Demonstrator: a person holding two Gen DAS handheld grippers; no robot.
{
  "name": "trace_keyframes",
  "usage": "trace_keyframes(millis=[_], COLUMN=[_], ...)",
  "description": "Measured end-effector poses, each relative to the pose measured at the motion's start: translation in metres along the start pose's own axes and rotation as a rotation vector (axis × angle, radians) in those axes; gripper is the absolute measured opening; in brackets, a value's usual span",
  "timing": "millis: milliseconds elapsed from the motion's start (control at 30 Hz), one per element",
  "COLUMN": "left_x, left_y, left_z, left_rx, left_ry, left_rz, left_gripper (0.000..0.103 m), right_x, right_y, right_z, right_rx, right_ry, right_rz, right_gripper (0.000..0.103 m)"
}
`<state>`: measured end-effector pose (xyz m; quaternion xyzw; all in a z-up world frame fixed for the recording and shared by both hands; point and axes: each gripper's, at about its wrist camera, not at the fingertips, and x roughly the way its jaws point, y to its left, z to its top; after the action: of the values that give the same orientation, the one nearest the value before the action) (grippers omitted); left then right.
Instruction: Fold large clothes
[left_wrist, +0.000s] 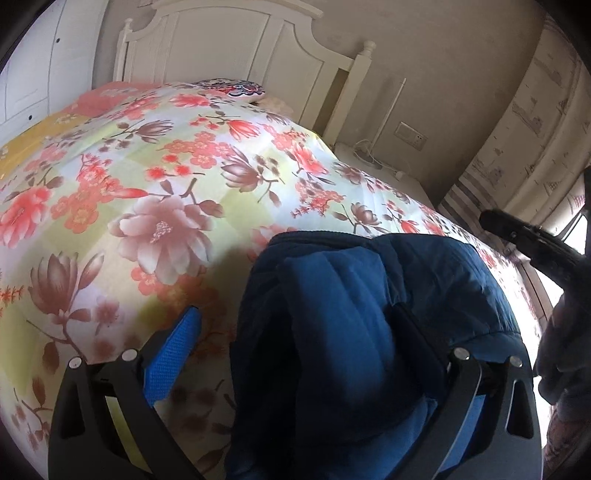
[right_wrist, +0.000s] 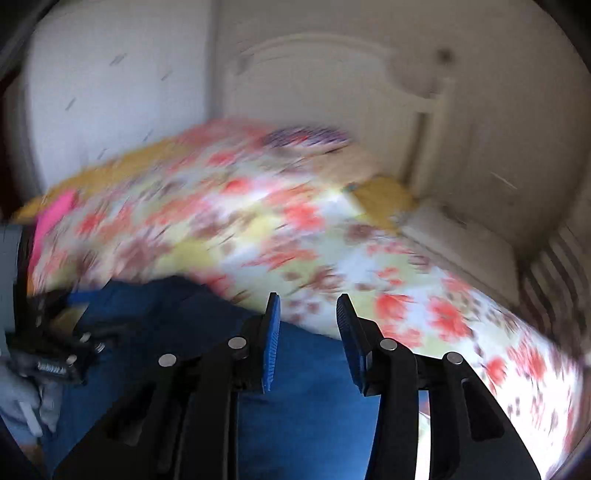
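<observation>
Blue jacket (left_wrist: 351, 314) heaped on floral bedspread (left_wrist: 147, 177)

A bed (left_wrist: 110, 155) with a white wooden headboard (left_wrist: 221, 40) carries everything. A floral quilt (left_wrist: 177, 192) in red, pink and pale green covers it. On the quilt lies a dark blue padded jacket (left_wrist: 351, 302), bunched near the front edge. A patterned pillow (left_wrist: 236, 88) sits at the headboard end.
</observation>
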<state>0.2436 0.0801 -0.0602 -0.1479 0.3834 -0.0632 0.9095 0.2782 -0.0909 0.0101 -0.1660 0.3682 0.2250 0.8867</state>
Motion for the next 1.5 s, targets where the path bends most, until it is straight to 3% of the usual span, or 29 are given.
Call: trace_keyframes(millis=[67,133,267,367,500,567,633,700,733,767,800,833,1000,1200,1267,1367,1500], left_x=[0.000,0.001,0.005,0.006,0.008,0.009,0.010,0.011,0.010,0.007,0.004,-0.002,-0.035,-0.043,-0.041,-0.037,-0.037], left_y=[0.001,0.001,0.005,0.007,0.009,0.008,0.007,0.006,0.007,0.008,0.010,0.013,0.022,0.037,0.050,0.062,0.059], left_z=[0.000,0.000,0.000,-0.001,-0.001,-0.001,-0.001,0.000,0.000,0.000,0.000,-0.001,-0.013,-0.048,-0.061,-0.072,-0.075], left_rx=[-0.005,-0.004,-0.020,-0.034,-0.043,-0.043,-0.041,-0.038,-0.036,-0.035,-0.035,-0.033,-0.004,0.000,-0.058,-0.123,-0.100], left_ry=[0.003,0.006,0.032,0.037,0.045,0.051,0.060,0.071,0.076,0.078,0.079,0.080,0.111,0.221,0.253,0.272,0.266], left_rz=[0.001,0.013,0.004,-0.003,-0.009,-0.011,-0.010,-0.003,-0.007,-0.021,-0.024,-0.024,-0.086,-0.203,-0.290,-0.373,-0.367], left_gripper=[0.101,0.101,0.101,0.101,0.101,0.101,0.101,0.101,0.101,0.101,0.101,0.101,0.101,0.101,0.101,0.101,0.101], right_x=[0.042,0.050,0.016,-0.035,-0.061,-0.062,-0.065,-0.078,-0.089,-0.095,-0.102,-0.111,-0.127,-0.094,-0.088,-0.084,-0.075], right_y=[0.019,0.012,0.006,0.008,0.028,0.037,0.035,0.030,0.029,0.029,0.030,0.031,0.029,0.021,0.024,0.031,0.031], right_z=[-0.010,-0.011,-0.015,-0.032,-0.078,-0.096,-0.100,-0.100,-0.103,-0.107,-0.113,-0.123,-0.170,-0.214,-0.216,-0.211,-0.209], right_rx=[-0.088,-0.037,0.013,0.095,0.116,0.100,0.121,0.203,0.241,0.255,0.272,0.302,0.434,0.671,0.693,0.663,0.684], right_ry=[0.176,0.190,0.094,-0.029,-0.025,-0.066,-0.072,-0.064,-0.073,-0.079,-0.086,-0.095,-0.092,0.005,0.016,0.013,0.002], right_rz=[0.016,0.043,-0.023,0.014,0.046,0.009,0.012,0.041,0.085,0.118,0.163,0.200,0.252,0.447,0.499,0.507,0.534], right_gripper=[0.044,0.044,0.044,0.044,0.045,0.046,0.046,0.048,0.054,0.064,0.089,0.096,0.096,0.096,0.096,0.099,0.099])
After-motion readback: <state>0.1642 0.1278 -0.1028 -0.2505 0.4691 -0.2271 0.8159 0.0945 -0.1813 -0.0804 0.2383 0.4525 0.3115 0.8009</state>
